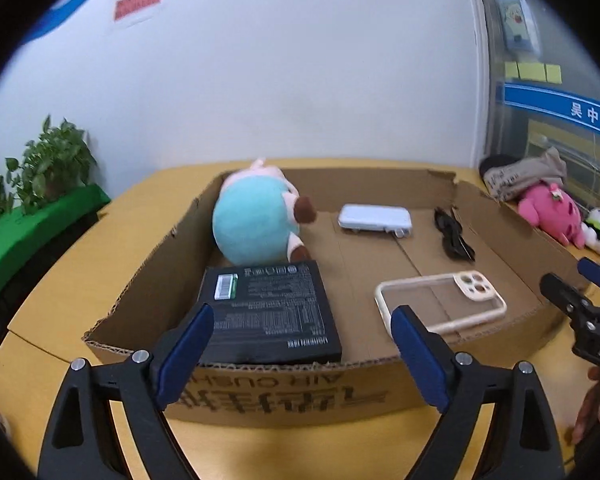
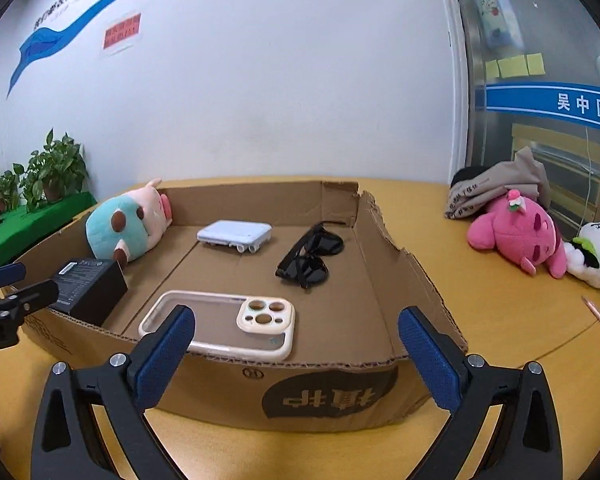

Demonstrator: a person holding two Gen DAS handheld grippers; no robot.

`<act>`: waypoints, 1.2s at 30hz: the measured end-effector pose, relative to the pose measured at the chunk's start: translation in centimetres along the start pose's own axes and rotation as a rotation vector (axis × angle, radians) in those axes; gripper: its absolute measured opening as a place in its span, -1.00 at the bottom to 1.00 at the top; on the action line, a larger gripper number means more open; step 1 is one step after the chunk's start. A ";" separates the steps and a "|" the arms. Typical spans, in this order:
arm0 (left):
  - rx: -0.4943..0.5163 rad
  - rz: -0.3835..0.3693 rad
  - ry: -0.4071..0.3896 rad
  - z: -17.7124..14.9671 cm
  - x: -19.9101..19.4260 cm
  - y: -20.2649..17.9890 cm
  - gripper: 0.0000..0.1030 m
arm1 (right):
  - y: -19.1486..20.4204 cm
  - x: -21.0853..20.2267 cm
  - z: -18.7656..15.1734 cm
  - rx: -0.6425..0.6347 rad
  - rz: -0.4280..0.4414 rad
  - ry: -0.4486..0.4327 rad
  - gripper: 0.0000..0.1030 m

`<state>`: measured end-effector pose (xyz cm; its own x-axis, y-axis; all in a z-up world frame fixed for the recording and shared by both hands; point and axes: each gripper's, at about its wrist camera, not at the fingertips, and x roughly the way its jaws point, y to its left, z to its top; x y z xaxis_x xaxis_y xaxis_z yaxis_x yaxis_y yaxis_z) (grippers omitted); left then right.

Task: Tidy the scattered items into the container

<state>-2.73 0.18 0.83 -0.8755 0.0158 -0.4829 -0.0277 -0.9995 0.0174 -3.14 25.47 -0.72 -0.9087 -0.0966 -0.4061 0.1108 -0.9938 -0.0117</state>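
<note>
Both the left gripper (image 1: 302,344) and right gripper (image 2: 296,346) hang wide and empty at the box (image 2: 332,384). The pink plush (image 2: 516,236) lies outside at two o'clock, long axis crosswise, nearer the right gripper.

white wall (image 2: 260,80), yellow table (image 2: 500,320), potted plants (image 2: 56,168)

- I was working in what looked like an office or public service room, not a home.
- A white wall (image 2: 260,80) carried a blue wave graphic (image 2: 100,8) with printed slogans and a red notice (image 2: 122,31).
- A glass partition (image 2: 540,128) bore a blue band with Chinese district lettering (image 2: 560,104) and yellow sticky notes (image 2: 514,66).
- Potted plants (image 2: 56,168) stood beside a curved wooden table (image 2: 480,320).
</note>
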 end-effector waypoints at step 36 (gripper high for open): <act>0.005 0.001 -0.075 -0.2 -0.1 0.4 0.81 | -0.1 0.2 0.2 -0.007 0.029 0.005 1.00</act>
<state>-2.58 -0.25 0.69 -0.9091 0.0167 -0.4163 -0.0288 -0.9993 0.0228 -3.40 25.57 -0.64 -0.9031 -0.1250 -0.4109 0.1399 -0.9901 -0.0063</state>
